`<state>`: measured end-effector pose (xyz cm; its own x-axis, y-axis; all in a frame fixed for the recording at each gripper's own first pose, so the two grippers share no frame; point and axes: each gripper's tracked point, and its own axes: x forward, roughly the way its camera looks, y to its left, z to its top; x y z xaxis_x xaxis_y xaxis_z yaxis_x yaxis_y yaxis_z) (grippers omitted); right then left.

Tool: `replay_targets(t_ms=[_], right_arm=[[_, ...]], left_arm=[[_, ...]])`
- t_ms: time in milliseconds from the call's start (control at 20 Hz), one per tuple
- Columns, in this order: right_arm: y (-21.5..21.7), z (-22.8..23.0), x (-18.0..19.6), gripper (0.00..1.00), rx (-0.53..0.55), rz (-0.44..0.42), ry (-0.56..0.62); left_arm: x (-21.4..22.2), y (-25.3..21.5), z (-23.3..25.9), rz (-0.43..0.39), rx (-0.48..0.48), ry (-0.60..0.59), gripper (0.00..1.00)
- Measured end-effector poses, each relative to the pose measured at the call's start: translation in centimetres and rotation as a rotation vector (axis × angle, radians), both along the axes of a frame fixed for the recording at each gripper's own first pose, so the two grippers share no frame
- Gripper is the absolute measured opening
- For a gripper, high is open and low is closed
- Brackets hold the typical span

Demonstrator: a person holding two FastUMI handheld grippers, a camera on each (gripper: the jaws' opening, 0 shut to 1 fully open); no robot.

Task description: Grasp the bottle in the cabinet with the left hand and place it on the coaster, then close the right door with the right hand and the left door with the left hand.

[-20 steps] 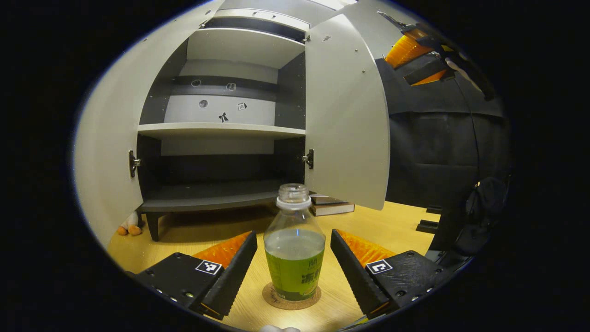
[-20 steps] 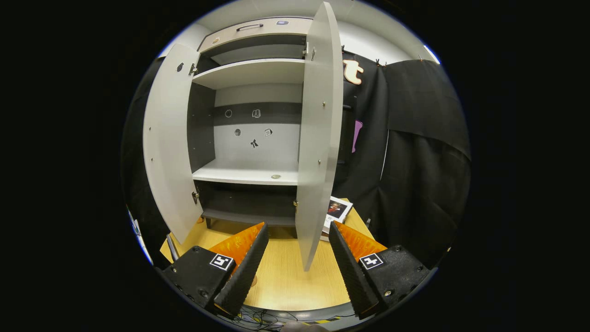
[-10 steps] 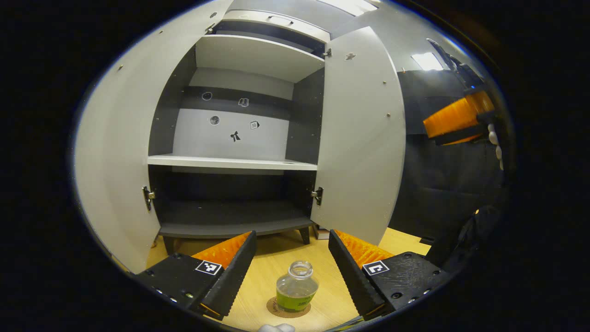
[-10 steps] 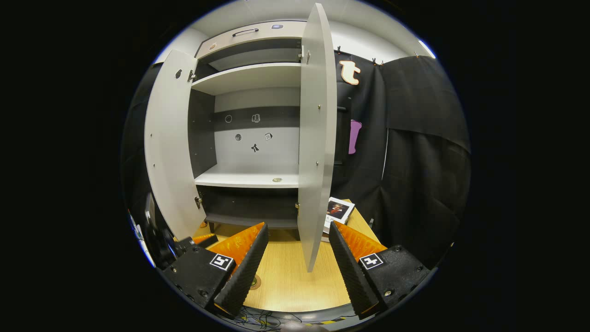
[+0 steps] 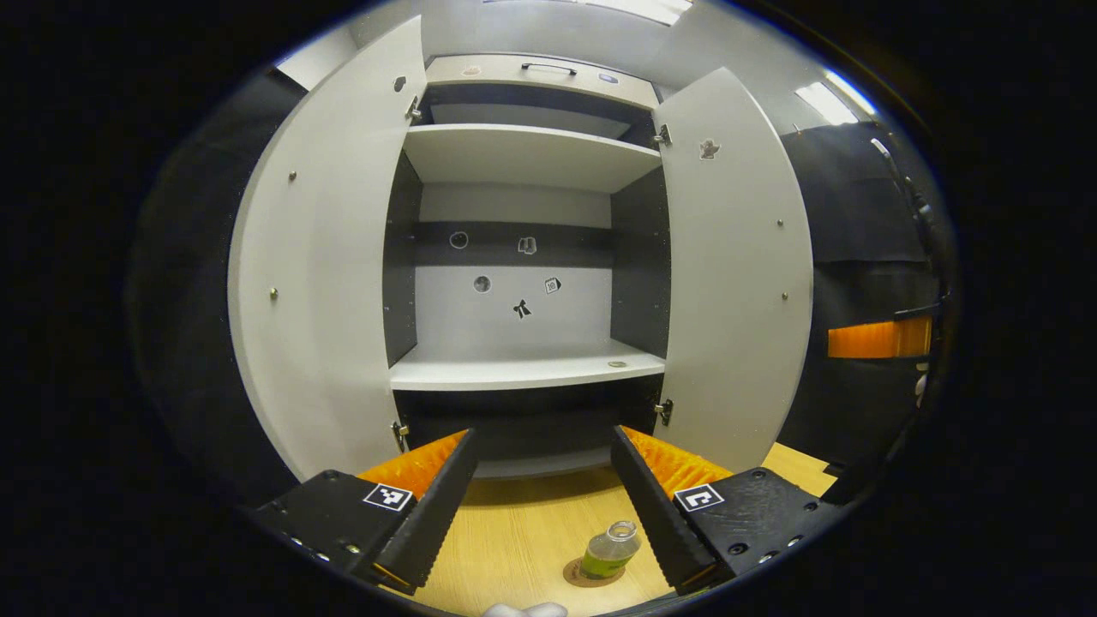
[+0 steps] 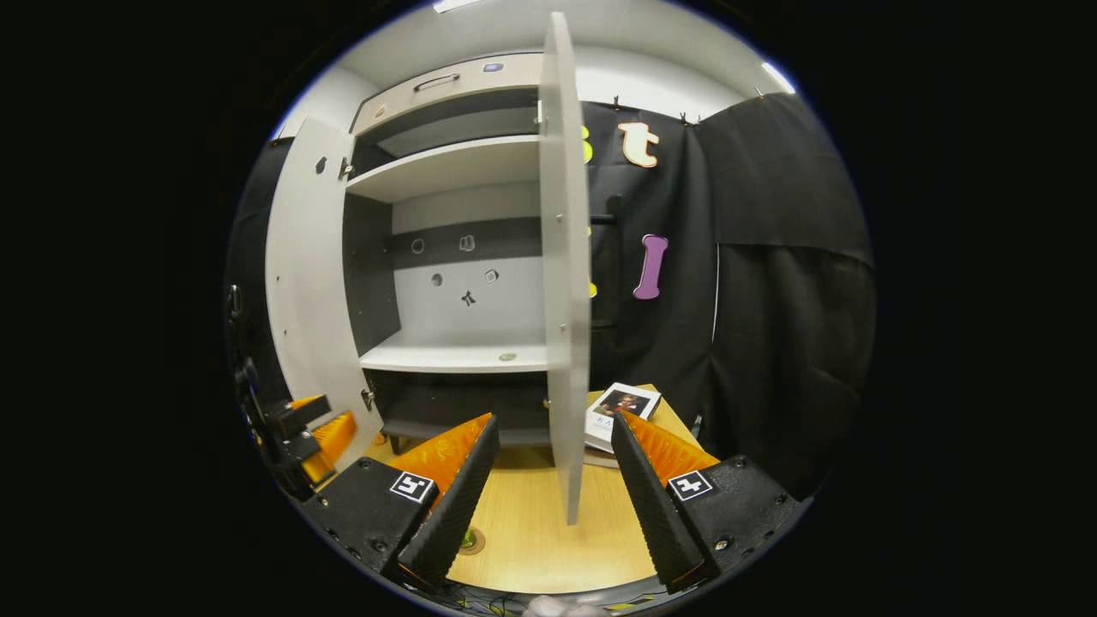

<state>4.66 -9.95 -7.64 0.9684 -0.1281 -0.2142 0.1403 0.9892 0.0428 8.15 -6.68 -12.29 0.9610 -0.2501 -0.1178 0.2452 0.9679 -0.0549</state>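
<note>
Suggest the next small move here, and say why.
Probably swing the right hand-held gripper against the right door to push it shut: the bottle already stands on the coaster, both doors hang open, and the right door's edge sits between its open fingers.

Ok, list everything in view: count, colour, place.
cabinet: one, grey and dark, on the table, shelves bare
doors: two, grey, both open
bottle: one, clear with green label, uncapped, on the coaster
coaster: one, brown, on the table
books: a small stack, right of the cabinet
table: one, light wood
left gripper: fingers apart, above the bottle
right gripper: fingers apart, facing the right door edge
</note>
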Motion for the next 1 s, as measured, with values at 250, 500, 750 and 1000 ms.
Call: replay_targets(t_ms=[250, 500, 750, 1000], right_arm=[[-7.0, 0.6, 1.3, 0.82, 0.042, -0.032, -0.024], [-15.3, 3.4, 3.9, 0.82, 0.047, -0.035, -0.074], [-20.4, 8.6, 7.5, 0.82, 0.048, 0.036, -0.156], [-19.7, 11.8, 10.2, 0.82, 0.050, 0.159, -0.206]], left_arm=[[-2.8, 1.1, 1.6, 0.095, 0.035, 0.013, 0.95], [-5.3, -1.1, 3.2, 0.173, 0.036, 0.023, 0.95], [-7.3, -4.0, 5.3, 0.244, 0.067, 0.005, 0.95], [-9.0, -7.1, 7.0, 0.267, 0.079, -0.011, 0.96]])
